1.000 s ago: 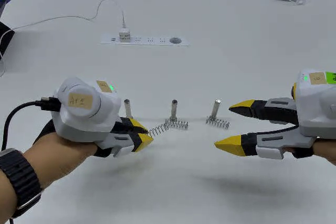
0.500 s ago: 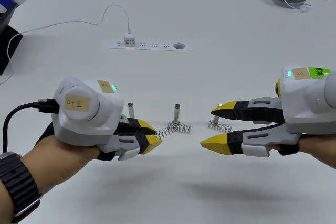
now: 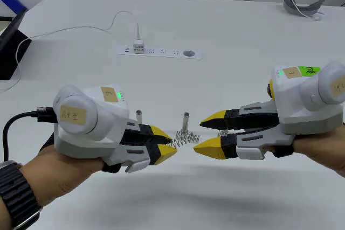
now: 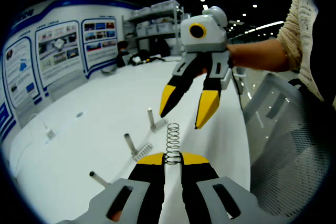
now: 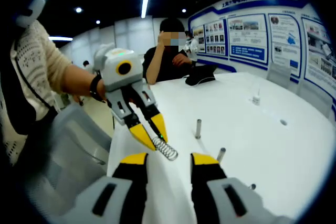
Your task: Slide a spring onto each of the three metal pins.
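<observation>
My left gripper [image 3: 172,145] [image 4: 172,158] is shut on one end of a thin wire spring [image 3: 179,140] [image 4: 172,139] [image 5: 166,149], held just above the white table. My right gripper [image 3: 210,133] [image 5: 170,160] is open, its yellow tips facing the spring's free end from the right without touching it. Three short metal pins stand in a row: left pin [image 3: 139,117] [image 4: 97,178], middle pin [image 3: 186,120] [image 4: 128,143] and far pin [image 4: 151,117]. A second spring [image 4: 143,150] lies at the middle pin's base and a third spring [image 4: 159,124] [image 3: 222,132] by the far pin.
A white power strip [image 3: 159,53] with a plugged charger and cable lies at the back of the table. A grey curved object [image 3: 302,1] rests at the far right corner. A dark item [image 3: 9,47] sits at the left edge. A seated person [image 5: 170,56] is behind the table.
Both grippers have closed in on each other over the pins. The right gripper moved left until its open tips face the held spring's free end. The left stays shut on the spring.
</observation>
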The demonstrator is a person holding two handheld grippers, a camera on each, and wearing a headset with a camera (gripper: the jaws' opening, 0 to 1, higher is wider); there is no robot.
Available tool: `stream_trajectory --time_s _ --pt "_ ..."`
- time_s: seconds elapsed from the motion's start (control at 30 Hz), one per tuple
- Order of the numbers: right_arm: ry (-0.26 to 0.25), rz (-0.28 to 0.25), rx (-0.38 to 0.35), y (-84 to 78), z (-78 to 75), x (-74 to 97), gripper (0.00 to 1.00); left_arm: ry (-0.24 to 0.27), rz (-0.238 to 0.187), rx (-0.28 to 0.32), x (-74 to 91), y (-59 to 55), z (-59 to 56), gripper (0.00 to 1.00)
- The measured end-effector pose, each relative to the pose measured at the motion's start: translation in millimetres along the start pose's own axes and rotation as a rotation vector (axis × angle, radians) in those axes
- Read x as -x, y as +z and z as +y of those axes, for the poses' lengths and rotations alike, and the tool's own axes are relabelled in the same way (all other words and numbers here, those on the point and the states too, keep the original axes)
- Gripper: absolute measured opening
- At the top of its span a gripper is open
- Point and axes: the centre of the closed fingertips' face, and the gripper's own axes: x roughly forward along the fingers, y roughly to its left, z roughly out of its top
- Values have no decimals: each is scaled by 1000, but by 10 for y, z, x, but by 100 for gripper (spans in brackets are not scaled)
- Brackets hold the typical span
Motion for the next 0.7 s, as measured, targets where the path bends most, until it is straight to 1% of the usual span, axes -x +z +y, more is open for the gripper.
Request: stream_trajectory --time_s 0.2,0.37,0.43,0.6,0.7 --pt "54 1 -31 22 92 -52 28 -15 -41 -29 44 86 -66 10" --pt "99 1 -64 34 158 -63 23 -27 -67 -54 70 128 -113 10" --pt "109 3 -75 40 176 -67 21 -28 -78 -62 79 146 -128 10" --pt "143 6 -96 63 234 -87 16 -27 -92 -63 92 155 -142 10" --pt "148 15 -93 71 242 -103 15 -24 -97 -59 100 141 -143 10"
